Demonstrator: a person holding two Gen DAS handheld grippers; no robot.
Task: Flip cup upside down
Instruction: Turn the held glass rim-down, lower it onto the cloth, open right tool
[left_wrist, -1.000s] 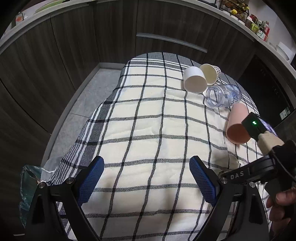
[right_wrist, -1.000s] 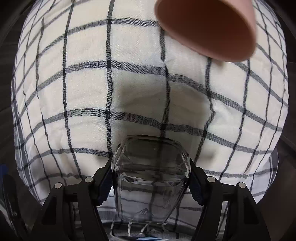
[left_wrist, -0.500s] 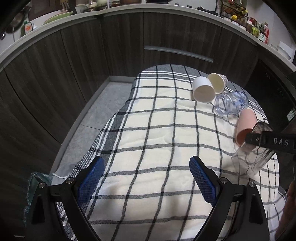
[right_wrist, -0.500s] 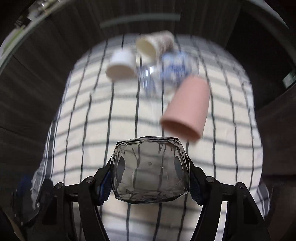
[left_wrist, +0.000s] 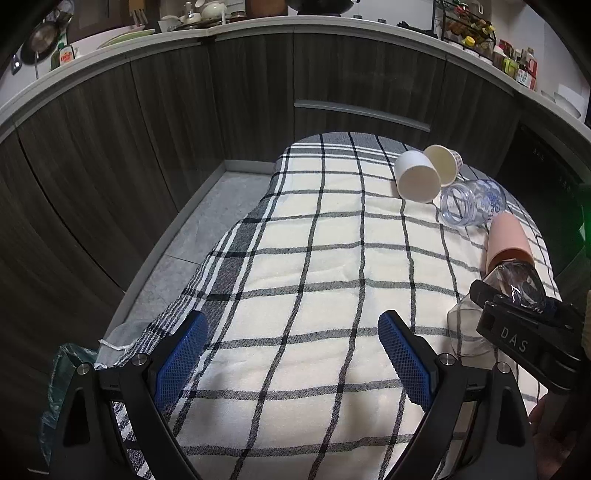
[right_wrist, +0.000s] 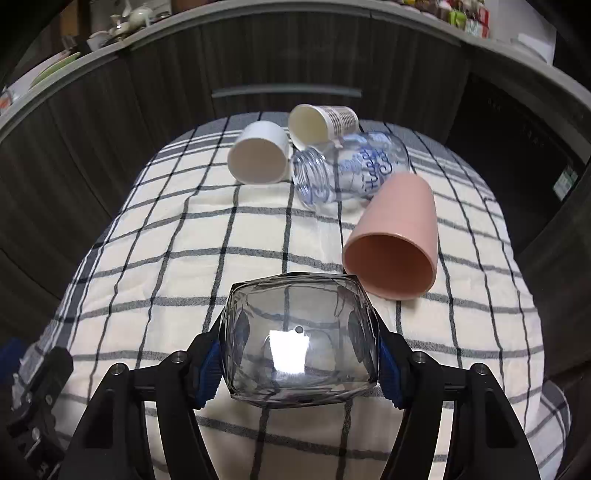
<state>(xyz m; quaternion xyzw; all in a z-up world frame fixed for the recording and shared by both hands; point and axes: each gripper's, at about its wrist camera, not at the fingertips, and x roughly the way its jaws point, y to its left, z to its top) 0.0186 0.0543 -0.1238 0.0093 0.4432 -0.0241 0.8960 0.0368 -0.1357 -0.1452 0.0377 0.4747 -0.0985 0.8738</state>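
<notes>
The cup (right_wrist: 299, 341) is a clear, faceted glass tumbler with squarish, bevelled sides. In the right wrist view its flat base faces the camera and carries a bright square glare with a small dark dot above it; the checked cloth shows through its walls. It is clamped at its two sides between the blue pads of the right tongs (right_wrist: 300, 354). In the left wrist view the cup (left_wrist: 480, 317) is tilted, its wide open mouth lowest, down at the cloth, its base raised. It sits just beside the open rim of the pink cup (right_wrist: 393, 245), nearer the camera.
</notes>
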